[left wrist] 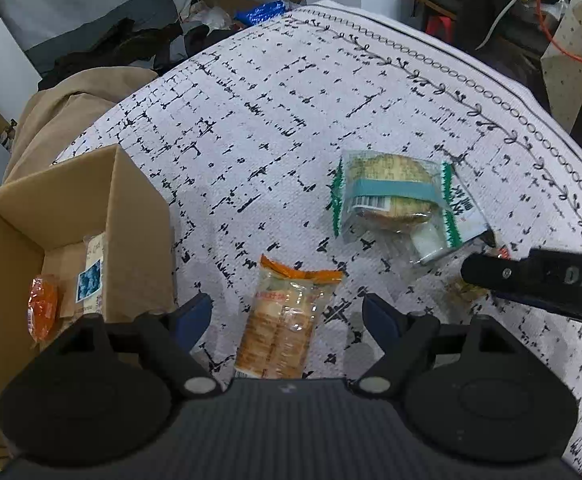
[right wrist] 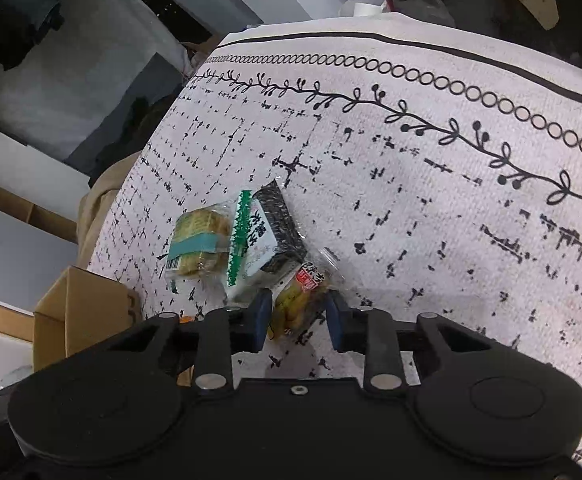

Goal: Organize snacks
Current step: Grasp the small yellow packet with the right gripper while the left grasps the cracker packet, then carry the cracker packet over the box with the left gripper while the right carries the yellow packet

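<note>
While its blue-padded jaws stand wide apart and hold nothing, the left gripper [left wrist: 287, 312] hovers over a clear cracker pack [left wrist: 285, 322] with orange crimped ends, stacked tan rounds showing through the film; red print on it is too small to read. At ten o'clock from that pack sits an open corrugated cardboard box [left wrist: 71, 220], holding a crinkly orange packet [left wrist: 43, 306] and a pale wrapper with a blue picture panel [left wrist: 91, 280]. At one o'clock lies a clear biscuit bag [left wrist: 387, 194] with green zigzag edges, a teal band and a barcode label.

The right gripper [right wrist: 299, 314] has its jaws partly open on either side of a small clear pouch of yellowish pieces [right wrist: 303, 300] bearing a red label with characters I cannot make out; whether the pads touch it is unclear. Just beyond, at eleven o'clock, a black-speckled wrapped block [right wrist: 277, 224] with bold black characters on white touches the biscuit bag [right wrist: 201, 242]. Everything rests on the desk's woven white cloth [right wrist: 431, 208], printed with broken black dashes and a border of rings and leafy vine.
</note>
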A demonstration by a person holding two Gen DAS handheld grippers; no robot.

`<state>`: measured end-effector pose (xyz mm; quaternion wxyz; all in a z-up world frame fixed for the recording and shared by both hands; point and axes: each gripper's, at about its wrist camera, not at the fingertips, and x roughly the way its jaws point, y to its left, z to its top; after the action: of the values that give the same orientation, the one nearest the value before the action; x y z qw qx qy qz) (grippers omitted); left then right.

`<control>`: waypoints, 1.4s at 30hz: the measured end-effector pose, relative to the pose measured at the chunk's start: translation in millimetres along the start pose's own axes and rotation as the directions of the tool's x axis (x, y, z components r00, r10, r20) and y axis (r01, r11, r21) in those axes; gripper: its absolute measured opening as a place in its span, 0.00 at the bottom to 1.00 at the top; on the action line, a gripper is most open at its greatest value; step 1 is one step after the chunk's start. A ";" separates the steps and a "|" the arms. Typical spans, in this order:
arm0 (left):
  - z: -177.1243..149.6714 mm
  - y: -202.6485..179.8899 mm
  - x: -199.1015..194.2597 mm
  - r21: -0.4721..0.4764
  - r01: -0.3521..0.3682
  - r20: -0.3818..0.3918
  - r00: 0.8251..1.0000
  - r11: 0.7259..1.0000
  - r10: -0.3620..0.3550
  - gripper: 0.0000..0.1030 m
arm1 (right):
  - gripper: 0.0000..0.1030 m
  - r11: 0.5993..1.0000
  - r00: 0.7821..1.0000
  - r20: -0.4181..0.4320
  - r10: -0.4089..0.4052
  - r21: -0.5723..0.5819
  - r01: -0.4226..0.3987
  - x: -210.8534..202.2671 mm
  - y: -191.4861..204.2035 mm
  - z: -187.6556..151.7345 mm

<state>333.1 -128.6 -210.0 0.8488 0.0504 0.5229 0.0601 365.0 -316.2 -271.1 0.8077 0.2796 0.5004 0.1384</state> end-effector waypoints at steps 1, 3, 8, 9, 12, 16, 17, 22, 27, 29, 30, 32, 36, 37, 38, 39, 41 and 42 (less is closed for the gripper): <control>-0.7 -0.5 -1.5 -0.003 0.012 0.004 1.000 1.000 -0.012 0.79 | 0.25 1.000 1.000 0.000 -0.001 -0.002 0.001 -1.7 -1.3 -0.5; -2.2 -3.4 -3.3 -0.002 0.035 0.005 0.999 0.999 -0.035 0.79 | 0.20 1.000 1.000 0.001 -0.007 -0.005 0.007 -5.5 -5.2 -2.0; -6.5 -9.5 4.3 0.023 -0.007 -0.018 1.000 1.000 0.008 0.78 | 0.20 1.000 1.000 0.003 -0.019 0.006 0.019 -15.2 -13.1 -7.5; -7.6 -8.4 5.9 0.026 -0.013 -0.017 1.000 1.000 0.014 0.77 | 0.20 1.000 1.000 0.001 -0.022 0.004 0.022 -16.5 -13.0 -8.6; -11.7 -10.8 11.9 0.062 -0.022 -0.019 1.000 0.998 0.023 0.75 | 0.19 0.999 0.999 -0.002 -0.036 -0.009 0.036 -21.6 -12.4 -12.1; -12.3 -0.3 14.7 -0.035 0.034 -0.046 0.998 0.999 -0.036 0.62 | 0.19 0.999 0.999 0.003 -0.045 -0.012 0.045 -29.0 -11.8 -17.0; -12.7 1.6 14.0 -0.059 0.048 -0.049 0.998 0.997 -0.051 0.52 | 0.19 0.999 0.999 0.004 -0.047 -0.014 0.047 -30.8 -11.5 -18.2; -12.8 1.9 6.2 -0.059 0.058 -0.054 0.997 0.997 -0.061 0.32 | 0.18 0.999 0.999 0.015 -0.043 -0.029 0.043 -39.7 -5.1 -21.1; -13.7 8.0 -11.2 -0.081 0.067 -0.017 0.997 0.994 -0.069 0.32 | 0.18 0.998 0.999 0.024 -0.036 -0.055 0.037 -48.6 7.9 -23.5; -11.8 12.1 -17.8 -0.089 0.076 0.000 0.997 0.993 -0.076 0.32 | 0.18 0.997 0.999 0.029 -0.030 -0.065 0.032 -51.9 14.3 -24.4; -11.3 14.0 -22.3 -0.093 0.079 0.010 0.997 0.993 -0.078 0.32 | 0.18 0.997 0.999 0.032 -0.027 -0.070 0.029 -53.3 17.8 -24.9; -10.3 19.0 -30.4 -0.103 0.086 0.027 0.996 0.991 -0.084 0.32 | 0.18 0.996 0.999 0.039 -0.019 -0.081 0.022 -56.2 24.8 -25.1; -9.0 30.4 -45.3 -0.124 0.094 0.052 0.995 0.988 -0.088 0.32 | 0.18 0.994 0.999 0.053 -0.008 -0.107 0.014 -61.3 38.5 -25.5; -9.4 32.5 -49.4 -0.127 0.091 0.059 0.995 0.988 -0.084 0.32 | 0.18 0.994 0.998 0.056 -0.006 -0.113 0.013 -62.7 42.5 -25.8; -9.2 34.7 -53.0 -0.128 0.087 0.068 0.995 0.988 -0.079 0.32 | 0.18 0.993 0.998 0.059 -0.002 -0.119 0.009 -64.2 46.8 -26.2; -9.3 36.4 -57.1 -0.128 0.086 0.078 0.994 0.988 -0.076 0.32 | 0.18 0.992 0.998 0.062 0.003 -0.125 0.005 -65.9 51.1 -26.7; -9.8 42.4 -65.8 -0.135 0.096 0.100 0.992 0.986 -0.083 0.32 | 0.18 0.991 0.998 0.068 0.009 -0.134 0.000 -67.8 59.6 -27.2; -10.0 45.4 -69.5 -0.138 0.102 0.108 0.990 0.985 -0.088 0.32 | 0.18 0.990 0.997 0.070 0.012 -0.142 -0.002 -68.7 64.3 -27.9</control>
<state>290.9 -94.2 -146.5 0.8775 -0.0327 0.4753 0.0544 312.2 -290.3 -192.5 0.8421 0.2280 0.4596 0.1663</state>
